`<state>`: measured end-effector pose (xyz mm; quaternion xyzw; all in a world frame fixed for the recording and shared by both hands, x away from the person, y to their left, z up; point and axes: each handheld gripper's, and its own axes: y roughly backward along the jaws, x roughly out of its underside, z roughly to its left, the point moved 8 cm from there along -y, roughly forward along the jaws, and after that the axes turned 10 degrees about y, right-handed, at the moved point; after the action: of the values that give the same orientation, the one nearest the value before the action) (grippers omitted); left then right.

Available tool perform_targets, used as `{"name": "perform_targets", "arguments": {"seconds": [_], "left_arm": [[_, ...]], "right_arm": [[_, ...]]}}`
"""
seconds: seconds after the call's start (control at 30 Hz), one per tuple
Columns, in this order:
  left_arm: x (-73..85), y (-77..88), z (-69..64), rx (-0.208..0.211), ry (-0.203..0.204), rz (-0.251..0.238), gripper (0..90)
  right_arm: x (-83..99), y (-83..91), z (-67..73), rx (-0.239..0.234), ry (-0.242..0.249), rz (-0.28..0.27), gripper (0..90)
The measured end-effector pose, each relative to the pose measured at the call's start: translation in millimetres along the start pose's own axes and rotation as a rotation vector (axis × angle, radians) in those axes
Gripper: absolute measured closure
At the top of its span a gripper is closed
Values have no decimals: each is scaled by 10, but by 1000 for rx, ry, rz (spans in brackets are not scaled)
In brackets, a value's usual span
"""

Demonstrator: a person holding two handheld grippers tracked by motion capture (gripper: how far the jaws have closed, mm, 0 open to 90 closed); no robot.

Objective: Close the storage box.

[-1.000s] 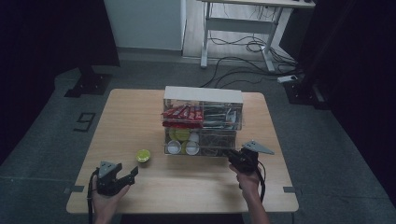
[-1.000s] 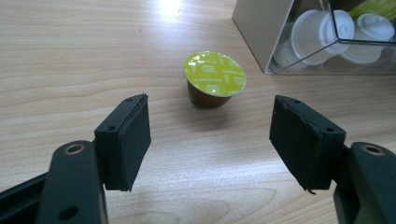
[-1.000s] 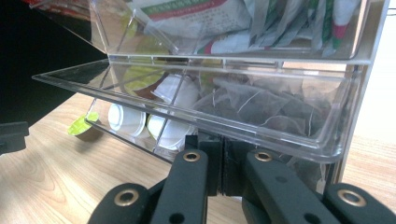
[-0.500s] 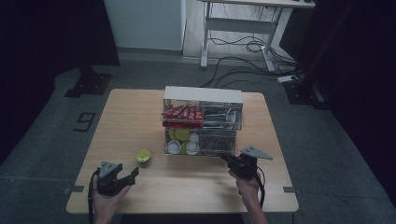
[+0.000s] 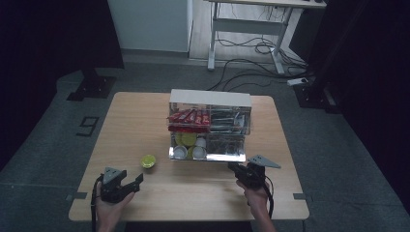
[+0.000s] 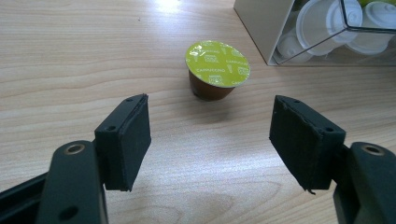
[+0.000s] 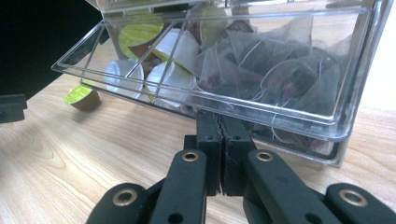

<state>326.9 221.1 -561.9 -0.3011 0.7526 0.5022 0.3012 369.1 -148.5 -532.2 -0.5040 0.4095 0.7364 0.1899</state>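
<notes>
Fingers (image 7: 219, 140) pressed together under clear organizer's (image 7: 299, 116) tilted flap, capsule (image 7: 83, 98) aside

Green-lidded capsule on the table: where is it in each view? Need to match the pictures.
High view: capsule left of centre, on the table just left of the clear box.
Left gripper view: upper centre, beyond the open jaws.
Right gripper view: far left, under the box's tilted-open flap.
Shared landmark: the white cups in the box's lower left compartment, next to the capsule.
</notes>
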Motion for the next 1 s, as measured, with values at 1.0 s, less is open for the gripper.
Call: {"name": "perform_targets", "arguments": {"seconds": [1.0], "left_arm": [[29,-21,-83,1,-27,7,293]], "right_arm": [[-57,19,28,3,19,-57,737]]}}
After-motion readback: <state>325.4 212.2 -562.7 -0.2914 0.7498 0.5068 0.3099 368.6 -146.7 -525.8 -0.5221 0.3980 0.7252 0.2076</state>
